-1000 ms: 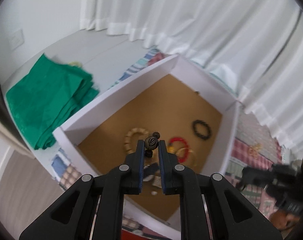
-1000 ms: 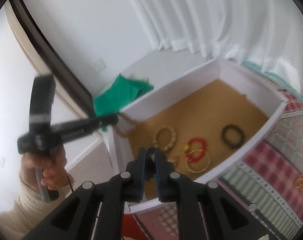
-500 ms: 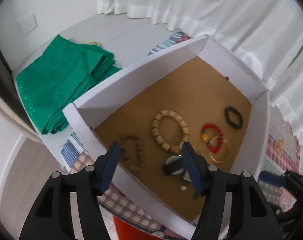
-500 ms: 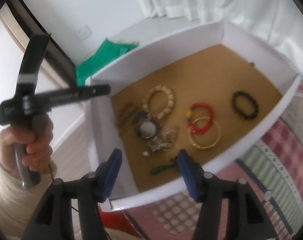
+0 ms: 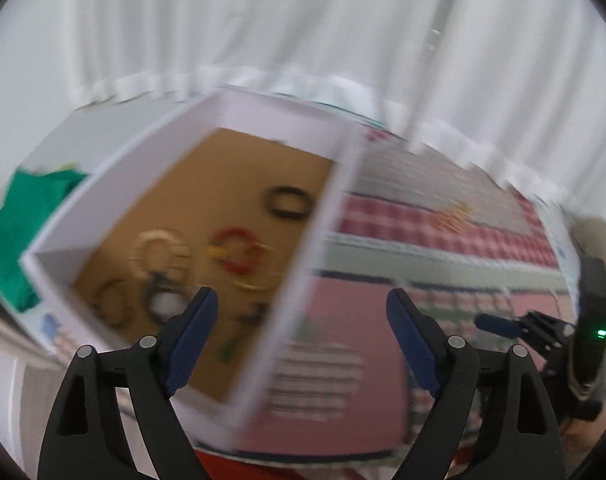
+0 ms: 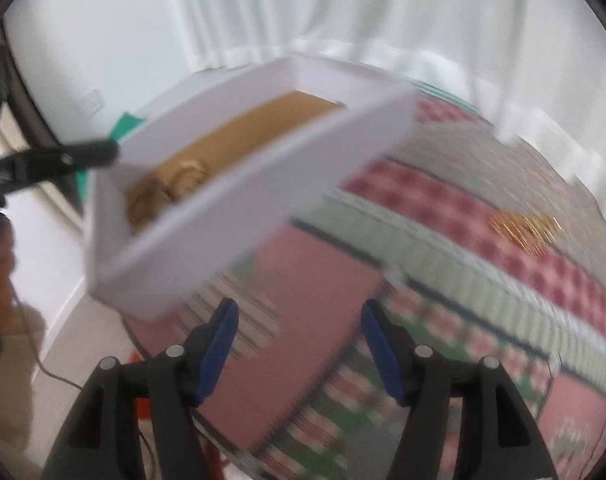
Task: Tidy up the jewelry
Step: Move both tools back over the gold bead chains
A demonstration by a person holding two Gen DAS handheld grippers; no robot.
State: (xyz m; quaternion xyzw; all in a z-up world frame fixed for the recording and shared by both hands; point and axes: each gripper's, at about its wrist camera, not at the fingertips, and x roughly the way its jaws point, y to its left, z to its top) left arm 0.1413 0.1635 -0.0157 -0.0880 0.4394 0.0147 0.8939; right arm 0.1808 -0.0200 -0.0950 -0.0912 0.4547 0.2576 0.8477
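A white box with a brown floor (image 5: 115,196) holds several bracelets: a black one (image 5: 289,202), a red one (image 5: 237,250), a beige beaded one (image 5: 159,254) and a dark beaded one (image 5: 113,308). A gold piece of jewelry (image 5: 453,216) lies on the checkered cloth to the right; it also shows in the right wrist view (image 6: 523,228). My left gripper (image 5: 301,320) is open and empty over the box's right wall. My right gripper (image 6: 299,334) is open and empty over the cloth, right of the box (image 6: 263,184). Both views are blurred.
A patchwork checkered cloth (image 5: 423,240) covers the table. A folded green cloth (image 5: 19,216) lies left of the box. White curtains (image 5: 303,20) hang behind. The left gripper's finger (image 6: 63,158) shows at the box's left corner in the right wrist view.
Both grippers opened and dropped their jewelry into the box, a dark beaded bracelet from the left. Both have since swung right, away from the box, toward the cloth.
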